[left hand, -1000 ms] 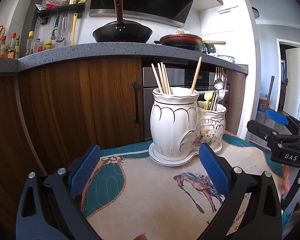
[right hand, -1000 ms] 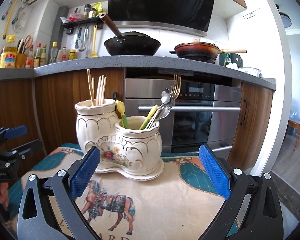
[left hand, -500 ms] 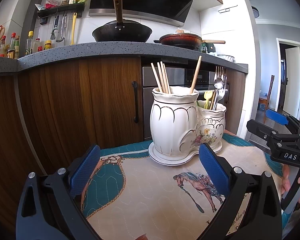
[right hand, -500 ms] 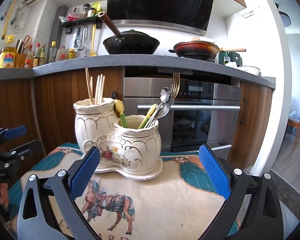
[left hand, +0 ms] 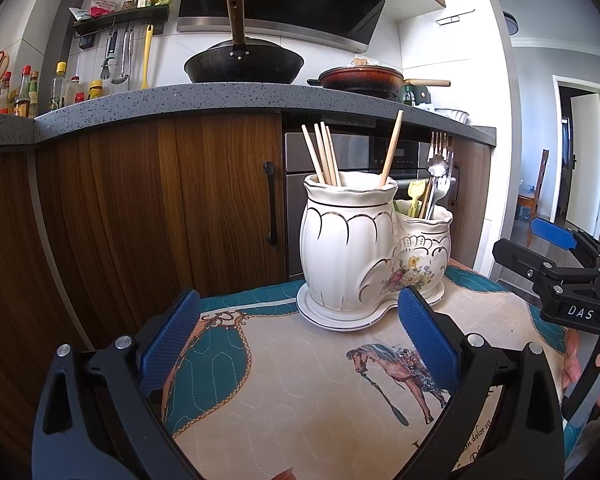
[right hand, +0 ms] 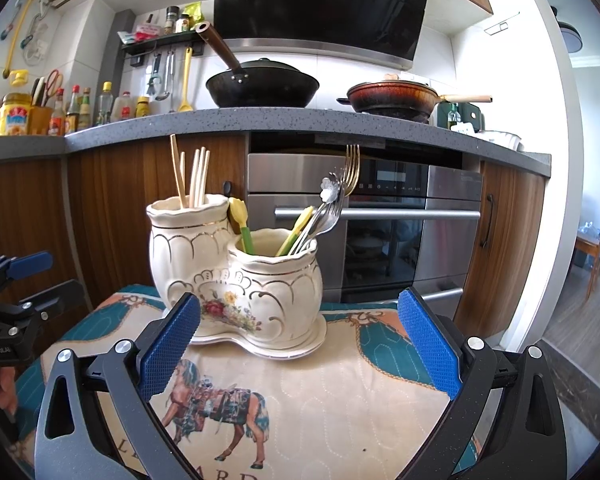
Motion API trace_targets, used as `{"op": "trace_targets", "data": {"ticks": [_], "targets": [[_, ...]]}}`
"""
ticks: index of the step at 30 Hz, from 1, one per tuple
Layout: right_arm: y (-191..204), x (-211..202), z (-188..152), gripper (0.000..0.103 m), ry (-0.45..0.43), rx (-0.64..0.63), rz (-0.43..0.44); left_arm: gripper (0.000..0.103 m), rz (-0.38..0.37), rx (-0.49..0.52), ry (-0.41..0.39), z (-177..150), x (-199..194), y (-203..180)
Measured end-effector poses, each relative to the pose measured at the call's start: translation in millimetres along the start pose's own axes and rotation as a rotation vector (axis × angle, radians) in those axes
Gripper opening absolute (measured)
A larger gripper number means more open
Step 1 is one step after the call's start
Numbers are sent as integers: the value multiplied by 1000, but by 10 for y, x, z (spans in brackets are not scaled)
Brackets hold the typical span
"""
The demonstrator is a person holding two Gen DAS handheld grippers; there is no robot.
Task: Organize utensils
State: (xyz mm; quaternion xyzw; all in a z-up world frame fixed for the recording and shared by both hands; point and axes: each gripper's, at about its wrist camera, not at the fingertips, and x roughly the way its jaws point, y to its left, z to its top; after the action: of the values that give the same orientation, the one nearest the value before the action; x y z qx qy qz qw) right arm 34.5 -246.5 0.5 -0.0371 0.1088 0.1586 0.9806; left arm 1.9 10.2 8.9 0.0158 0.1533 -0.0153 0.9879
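A white ceramic double utensil holder [left hand: 352,252] stands on a quilted mat [left hand: 300,380]. Its taller pot holds several wooden chopsticks [left hand: 324,152]. Its shorter flowered pot [right hand: 276,284] holds forks, spoons [right hand: 332,200] and yellow-green utensils [right hand: 240,220]. My left gripper [left hand: 298,344] is open and empty, in front of the holder. My right gripper [right hand: 298,344] is open and empty, also in front of the holder. Each gripper shows at the edge of the other's view: the right one [left hand: 556,256], the left one [right hand: 16,280].
Behind the mat are wooden cabinets [left hand: 140,220] and a steel oven [right hand: 380,220]. The grey counter [left hand: 220,96] carries a black wok [left hand: 244,64], a brown pan [left hand: 360,78] and bottles [right hand: 80,108]. A doorway and chair [left hand: 536,184] lie to the right.
Both views have shifted only slightly; the right gripper has drifted a little closer to the holder. Both grippers stay open and empty.
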Motion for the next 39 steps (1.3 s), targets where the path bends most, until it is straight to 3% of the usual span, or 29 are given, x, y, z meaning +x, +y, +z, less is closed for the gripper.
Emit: {"op": "trace_targets", "data": {"ticks": [39], "targets": [[-13,-1,3,98,6,3,-1,97,-8,4,10,-30,30,10]]}}
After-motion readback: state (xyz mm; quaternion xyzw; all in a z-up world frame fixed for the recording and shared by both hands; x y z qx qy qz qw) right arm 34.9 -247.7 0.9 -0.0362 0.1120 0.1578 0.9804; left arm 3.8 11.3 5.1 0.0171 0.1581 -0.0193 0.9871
